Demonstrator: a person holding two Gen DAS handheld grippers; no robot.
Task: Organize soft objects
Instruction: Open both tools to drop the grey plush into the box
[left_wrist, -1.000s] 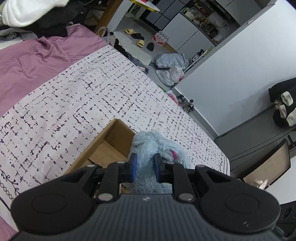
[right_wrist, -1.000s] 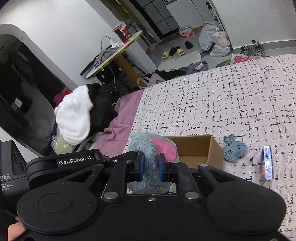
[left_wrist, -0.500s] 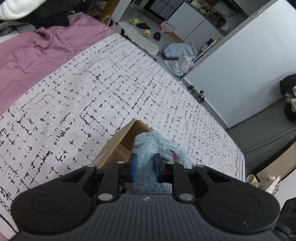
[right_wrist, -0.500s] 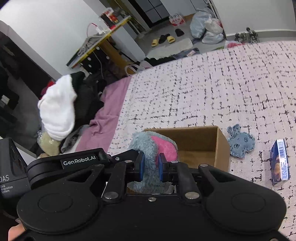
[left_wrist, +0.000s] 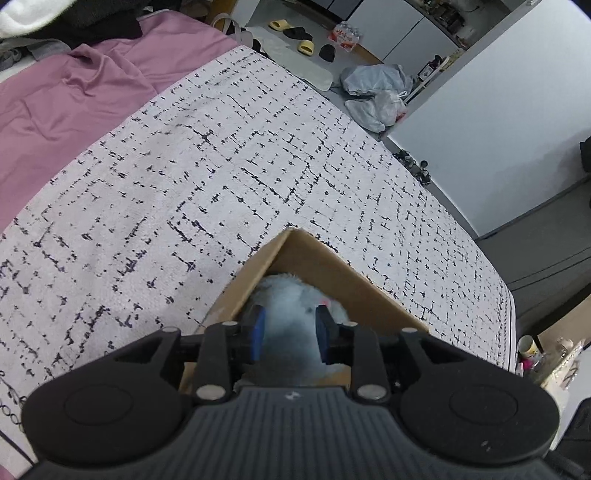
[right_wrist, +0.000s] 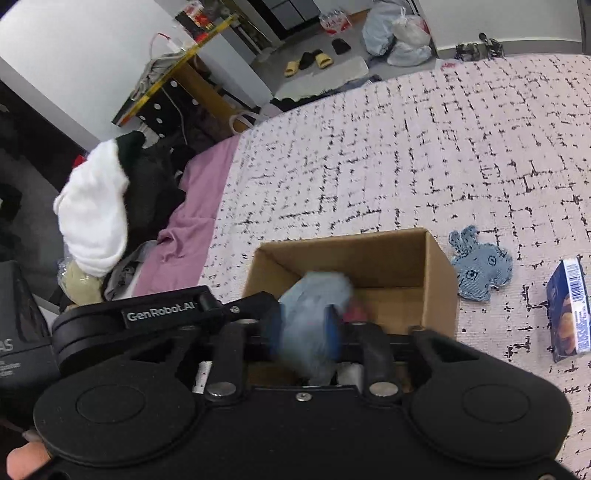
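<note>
Drop step: my left gripper and right gripper have both just been opening, jaws part-open around the fluffy light-blue plush toy now down inside the brown cardboard box; next, I judge, open wider and lift clear.

The plush toy was pale blue and fluffy, with a flash of pink on it, inside the plain brown cardboard box. Blue pads faced the fingers of the black left gripper, and the right gripper was black with blue pads too. Around the box, the bed cover was white with broken black dashes in a grid. Beyond the box, a mauve sheet lay plain. Just right of the box sat a flat denim-blue fabric toy with dark stitched marks, and further right a navy carton with a white barcode panel.
</note>
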